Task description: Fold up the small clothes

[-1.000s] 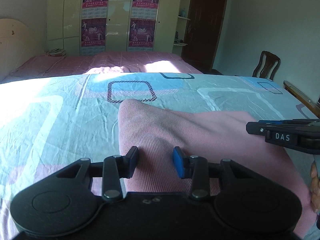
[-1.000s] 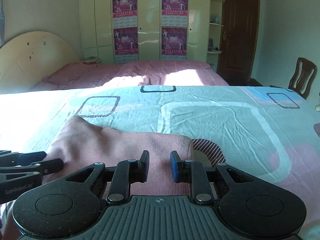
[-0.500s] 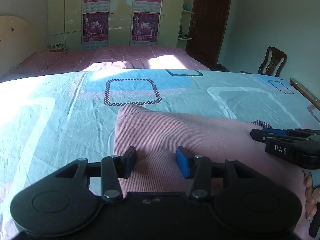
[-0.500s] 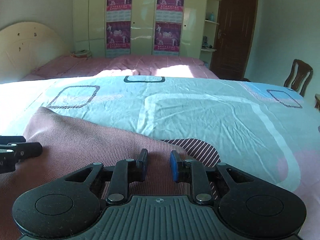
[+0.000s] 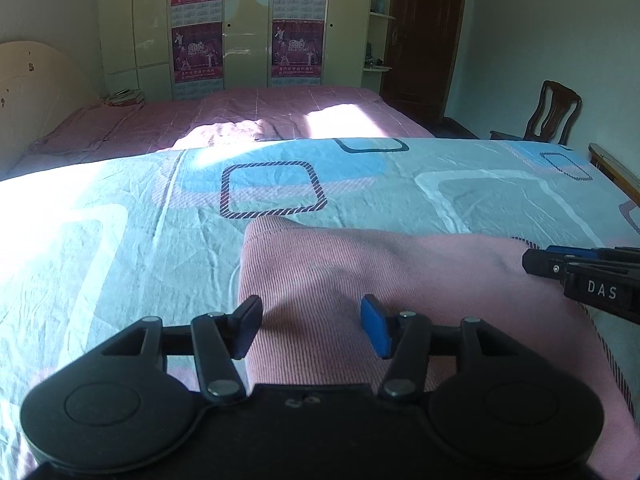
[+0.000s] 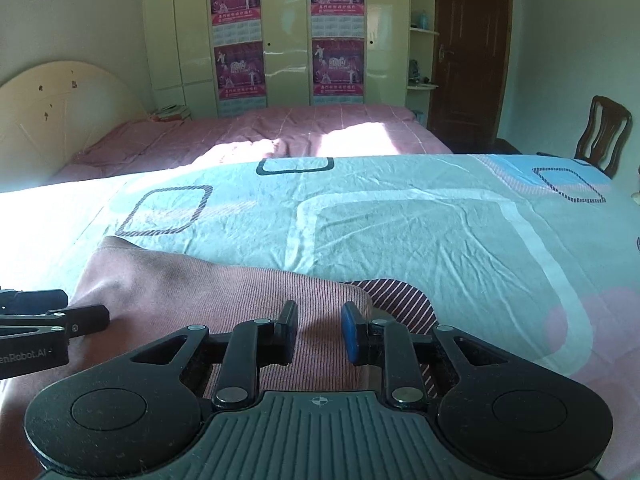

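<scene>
- A pink ribbed garment (image 5: pixel 360 276) is laid flat on the bed sheet (image 5: pixel 120 240), which is printed in pale blue with rounded squares.
- The left gripper (image 5: pixel 311 326) is held low over the garment's near left part. Its jaws have just been opening and are now spread about halfway, with cloth seen in the gap below but nothing pinched, as far as can be told.
- The garment's left edge is lined up roughly under the left finger (image 5: pixel 248 328), so most of the fabric is spread off to the right.
- The right gripper (image 6: pixel 318 334) is parked over the garment's (image 6: pixel 240 300) right end, jaws set to a narrow gap. Fabric is seen through that gap; whether it's actually pinched can't be told.
- A striped bit of the sheet (image 6: pixel 400 296) is peeking out just past the garment's right edge, beside the blue pad (image 6: pixel 352 336).
- Each gripper is caught at the edge of the other's view, well apart.
</scene>
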Action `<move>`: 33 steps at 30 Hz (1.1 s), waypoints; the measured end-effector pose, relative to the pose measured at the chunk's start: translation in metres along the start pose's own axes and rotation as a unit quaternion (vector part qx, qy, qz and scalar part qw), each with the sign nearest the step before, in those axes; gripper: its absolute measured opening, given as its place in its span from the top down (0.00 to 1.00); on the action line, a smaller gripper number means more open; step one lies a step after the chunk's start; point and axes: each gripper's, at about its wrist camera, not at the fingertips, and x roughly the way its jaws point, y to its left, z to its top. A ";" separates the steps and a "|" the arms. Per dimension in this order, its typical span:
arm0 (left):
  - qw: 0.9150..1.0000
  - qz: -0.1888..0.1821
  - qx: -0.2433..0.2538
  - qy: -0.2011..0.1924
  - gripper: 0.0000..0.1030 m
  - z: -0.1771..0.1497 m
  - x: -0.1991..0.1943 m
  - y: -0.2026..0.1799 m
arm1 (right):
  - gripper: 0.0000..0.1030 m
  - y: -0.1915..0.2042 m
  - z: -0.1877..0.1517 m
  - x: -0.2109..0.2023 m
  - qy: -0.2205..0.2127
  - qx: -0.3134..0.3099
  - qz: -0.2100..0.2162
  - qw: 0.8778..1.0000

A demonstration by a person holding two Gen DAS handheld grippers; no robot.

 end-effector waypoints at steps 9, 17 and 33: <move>1.000 -0.006 0.014 -0.018 0.44 -0.016 -0.047 -0.010 | 0.77 0.019 -0.020 -0.048 -0.013 -0.029 0.019 0.999; 1.000 -0.008 0.022 0.013 0.43 -0.044 -0.047 -0.017 | 0.77 0.021 -0.058 -0.049 0.020 -0.043 -0.017 0.999; 0.998 -0.045 0.051 0.016 0.42 -0.067 -0.086 -0.013 | 0.77 0.026 -0.087 -0.118 0.013 -0.005 -0.038 0.999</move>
